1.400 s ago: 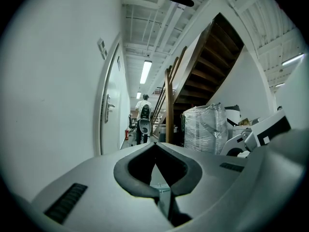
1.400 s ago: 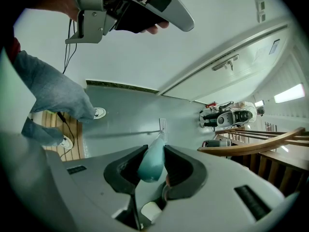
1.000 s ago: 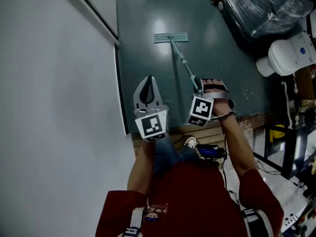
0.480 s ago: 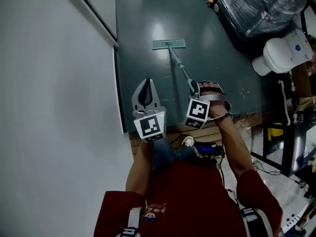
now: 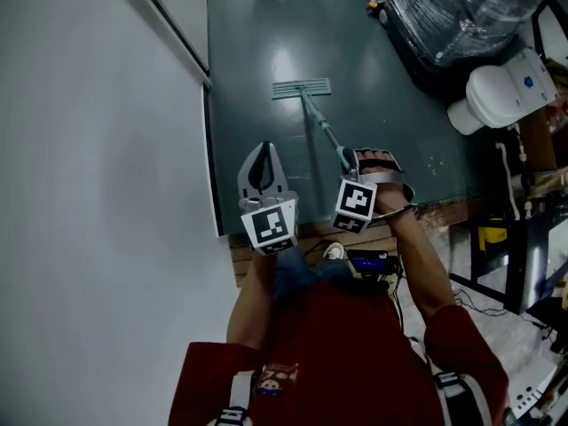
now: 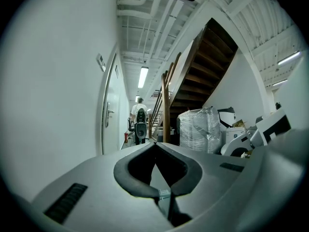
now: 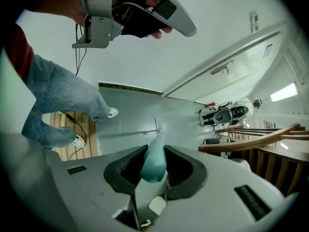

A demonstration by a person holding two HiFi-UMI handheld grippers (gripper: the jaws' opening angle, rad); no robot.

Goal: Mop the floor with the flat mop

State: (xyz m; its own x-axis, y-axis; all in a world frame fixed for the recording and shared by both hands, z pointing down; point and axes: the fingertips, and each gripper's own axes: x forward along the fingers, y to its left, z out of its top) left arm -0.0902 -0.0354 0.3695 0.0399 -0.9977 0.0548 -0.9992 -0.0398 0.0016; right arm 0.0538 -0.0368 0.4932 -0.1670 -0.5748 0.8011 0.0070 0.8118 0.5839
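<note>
The flat mop lies with its pale teal head (image 5: pixel 301 88) on the dark green floor (image 5: pixel 248 34), and its handle (image 5: pixel 319 124) slants back toward me. My right gripper (image 5: pixel 348 160) is shut on the handle's teal grip (image 7: pixel 154 159), which runs between the jaws; the mop head (image 7: pixel 158 123) shows beyond it. My left gripper (image 5: pixel 264 146) hovers to the left of the handle, shut and empty, its tips meeting (image 6: pixel 155 144). It also shows at the top of the right gripper view (image 7: pixel 140 13).
A white wall (image 5: pixel 98 149) with a door runs along the left. A plastic-wrapped bundle (image 5: pixel 461 7) and a white toilet-shaped unit (image 5: pixel 501 96) stand at the right. I stand on a wooden platform (image 5: pixel 311 236) with cables. A person (image 6: pixel 139 122) stands far down the corridor, by a staircase (image 6: pixel 203 66).
The mop head has slid a little nearer to me and slightly left. My right gripper, still shut on the handle, has shifted slightly left; the left gripper has hardly moved.
</note>
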